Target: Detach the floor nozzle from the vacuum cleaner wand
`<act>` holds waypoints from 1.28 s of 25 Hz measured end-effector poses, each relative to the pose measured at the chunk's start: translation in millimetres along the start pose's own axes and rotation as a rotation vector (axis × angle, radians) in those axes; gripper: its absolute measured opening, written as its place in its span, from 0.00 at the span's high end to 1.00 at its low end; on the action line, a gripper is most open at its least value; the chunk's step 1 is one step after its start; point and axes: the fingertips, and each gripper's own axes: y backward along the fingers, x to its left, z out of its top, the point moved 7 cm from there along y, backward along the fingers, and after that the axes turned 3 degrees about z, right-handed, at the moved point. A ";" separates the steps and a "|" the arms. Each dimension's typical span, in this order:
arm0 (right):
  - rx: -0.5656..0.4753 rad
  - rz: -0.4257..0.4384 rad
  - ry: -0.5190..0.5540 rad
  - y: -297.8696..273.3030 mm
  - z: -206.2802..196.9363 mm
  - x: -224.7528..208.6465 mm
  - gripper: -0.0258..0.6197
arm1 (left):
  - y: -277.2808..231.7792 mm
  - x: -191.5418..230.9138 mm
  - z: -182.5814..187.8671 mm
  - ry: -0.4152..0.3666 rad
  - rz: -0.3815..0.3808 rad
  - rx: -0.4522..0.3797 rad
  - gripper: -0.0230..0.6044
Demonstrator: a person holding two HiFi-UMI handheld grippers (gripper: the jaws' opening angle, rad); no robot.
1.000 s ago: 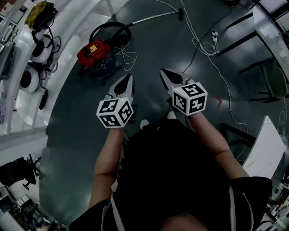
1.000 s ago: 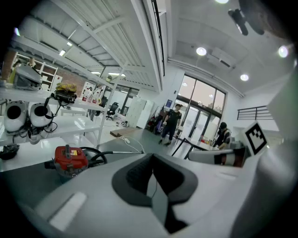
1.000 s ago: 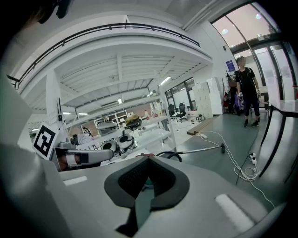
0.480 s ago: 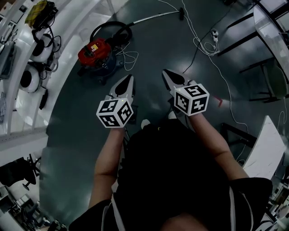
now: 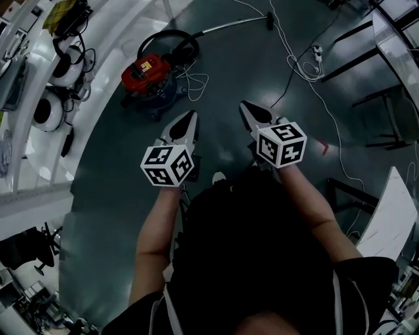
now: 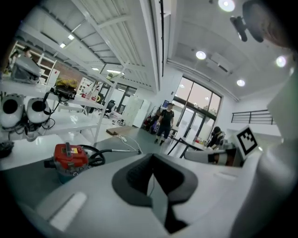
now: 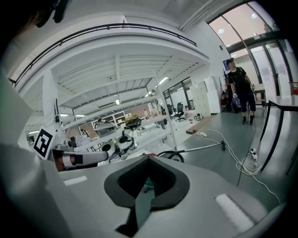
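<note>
Grey jaws of the left gripper [image 5: 188, 119] are pressed together with nothing between them. The right gripper [image 5: 247, 108] is the same: jaws together and empty. Both point ahead over the floor [image 5: 229, 72], well apart from the work.

The nozzle [image 5: 270, 19] lies on the floor at 1 o'clock from the grippers, at the far end of the wand [image 5: 229, 25]. The wand runs back toward 11 o'clock to the black hose [image 5: 169, 32], which loops behind the red vacuum [image 5: 147, 69].

Step in hand, as judged: approach.
1. Pass the vacuum on its 3 o'clock side.
2. Part both jaws before reaching the nozzle.
3. Clamp one gripper on the wand just behind the joint and the other on the nozzle neck.
4. Pull straight along the wand axis.

The joint is too small to tell whether it has a catch.

Obstructions:
- A white cable [image 5: 304, 69] trails over the floor at 1 to 2 o'clock, close to the nozzle, with a power strip [image 5: 317, 50] beside it. Step clear of it.
- A bench [image 5: 39, 163] carrying headsets [image 5: 47, 112] stands at 9 o'clock, off the path.
</note>
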 end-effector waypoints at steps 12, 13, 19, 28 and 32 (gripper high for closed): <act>0.020 -0.008 -0.025 -21.5 -4.2 -12.0 0.96 | -6.3 22.7 -6.2 -0.022 0.055 0.043 0.95; 0.025 -0.015 -0.027 -26.2 -3.3 -16.7 0.96 | -9.8 24.6 -5.2 -0.024 0.066 0.043 0.95; 0.082 -0.044 -0.024 -46.5 6.6 -56.1 0.96 | -45.2 26.8 2.1 -0.003 0.099 0.030 0.95; 0.139 -0.063 -0.037 -68.9 27.6 -136.7 0.96 | -131.8 16.9 24.8 -0.007 0.086 0.059 0.95; 0.143 -0.071 -0.054 -80.0 42.9 -175.9 0.96 | -166.2 11.5 33.3 0.002 0.099 0.079 0.95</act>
